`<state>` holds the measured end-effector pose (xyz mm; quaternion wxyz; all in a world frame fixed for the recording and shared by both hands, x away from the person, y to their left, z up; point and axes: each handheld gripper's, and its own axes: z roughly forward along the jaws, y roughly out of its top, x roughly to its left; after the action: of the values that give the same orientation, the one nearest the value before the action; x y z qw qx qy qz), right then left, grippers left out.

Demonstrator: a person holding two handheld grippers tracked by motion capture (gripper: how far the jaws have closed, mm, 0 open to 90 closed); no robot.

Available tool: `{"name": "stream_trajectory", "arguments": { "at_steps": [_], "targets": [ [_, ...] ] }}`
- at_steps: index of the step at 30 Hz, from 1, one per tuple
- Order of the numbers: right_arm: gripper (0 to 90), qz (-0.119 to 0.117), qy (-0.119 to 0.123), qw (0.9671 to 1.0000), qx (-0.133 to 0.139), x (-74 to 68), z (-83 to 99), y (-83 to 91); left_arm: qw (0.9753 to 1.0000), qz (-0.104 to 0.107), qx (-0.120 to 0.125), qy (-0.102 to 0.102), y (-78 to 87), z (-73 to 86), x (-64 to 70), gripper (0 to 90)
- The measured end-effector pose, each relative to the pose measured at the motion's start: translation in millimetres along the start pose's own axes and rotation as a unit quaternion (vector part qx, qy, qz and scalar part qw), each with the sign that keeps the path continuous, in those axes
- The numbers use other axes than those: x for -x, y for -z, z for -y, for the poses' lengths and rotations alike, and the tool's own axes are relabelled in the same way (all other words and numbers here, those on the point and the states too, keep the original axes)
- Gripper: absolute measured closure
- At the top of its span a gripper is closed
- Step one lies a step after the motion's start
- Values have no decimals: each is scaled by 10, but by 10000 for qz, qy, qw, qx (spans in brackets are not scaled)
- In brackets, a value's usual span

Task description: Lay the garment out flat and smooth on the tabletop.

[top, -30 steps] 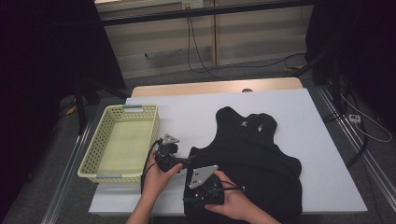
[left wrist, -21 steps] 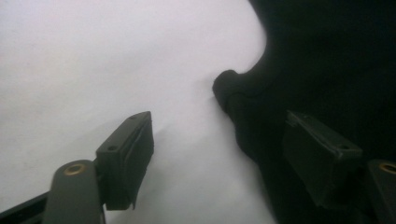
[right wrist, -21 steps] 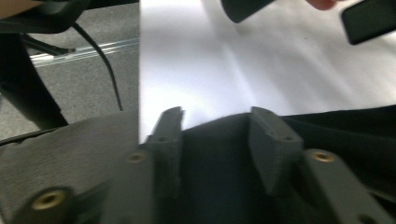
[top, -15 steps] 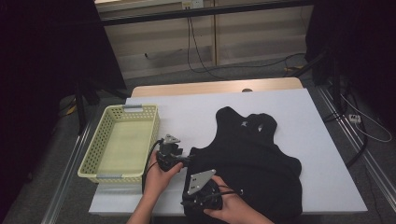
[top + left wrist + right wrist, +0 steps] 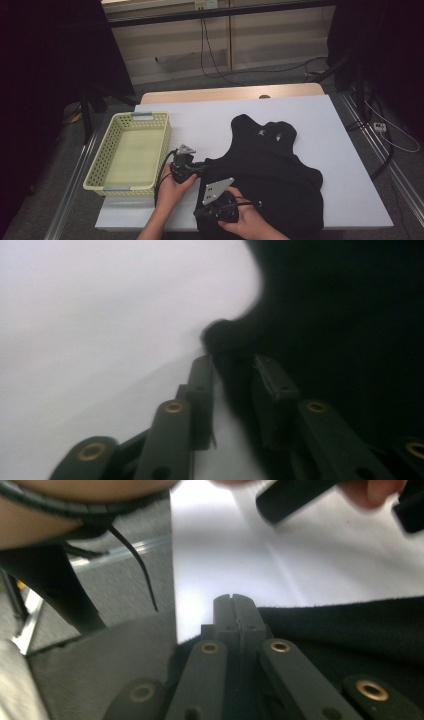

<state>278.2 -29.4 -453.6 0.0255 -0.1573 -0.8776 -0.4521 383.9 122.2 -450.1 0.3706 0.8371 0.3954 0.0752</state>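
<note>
A black garment [image 5: 275,175] lies spread on the white table [image 5: 210,120], its lower part reaching the near edge. My left gripper [image 5: 201,165] is at the garment's left edge. In the left gripper view its jaws stand apart [image 5: 235,372] with the dark cloth's edge [image 5: 350,315] running between them and a small fold just ahead of the tips. My right gripper [image 5: 198,215] is at the garment's near left corner, pointing left. In the right gripper view it is shut [image 5: 232,600], jaws pressed together over the hem of the black cloth [image 5: 350,625], with no cloth visible between them.
A pale yellow perforated basket [image 5: 166,145] stands at the table's left, with nothing in it. Beyond the garment is bare white table. Cables trail on the floor at the back and right. The person's left forearm [image 5: 75,505] crosses the top of the right gripper view.
My right gripper has shifted slightly toward the near edge of the table. The left gripper has stayed at the garment's left edge.
</note>
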Motion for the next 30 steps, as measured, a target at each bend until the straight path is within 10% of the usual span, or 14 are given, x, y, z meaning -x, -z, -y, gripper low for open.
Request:
{"name": "stream_trajectory", "arguments": {
  "at_steps": [6, 19, 25, 30],
  "targets": [
    [900, -76, 75, 9998, 189, -81, -58, 95, 9998, 133, -23, 138, -21, -1, 21, 871],
    [900, -449, 47, 9962, 741, -212, -189, 198, 9996, 246, 117, 75, 285, -147, 42, 891],
    [607, -86, -13, 9994, 335, -174, -103, 116, 9998, 125, 135, 88, 226, -73, -30, 817],
    [454, 496, -244, 9980, 315, 69, 8, 322, 9997, 101, 227, 4, 187, -83, 2, 562]
  ]
}}
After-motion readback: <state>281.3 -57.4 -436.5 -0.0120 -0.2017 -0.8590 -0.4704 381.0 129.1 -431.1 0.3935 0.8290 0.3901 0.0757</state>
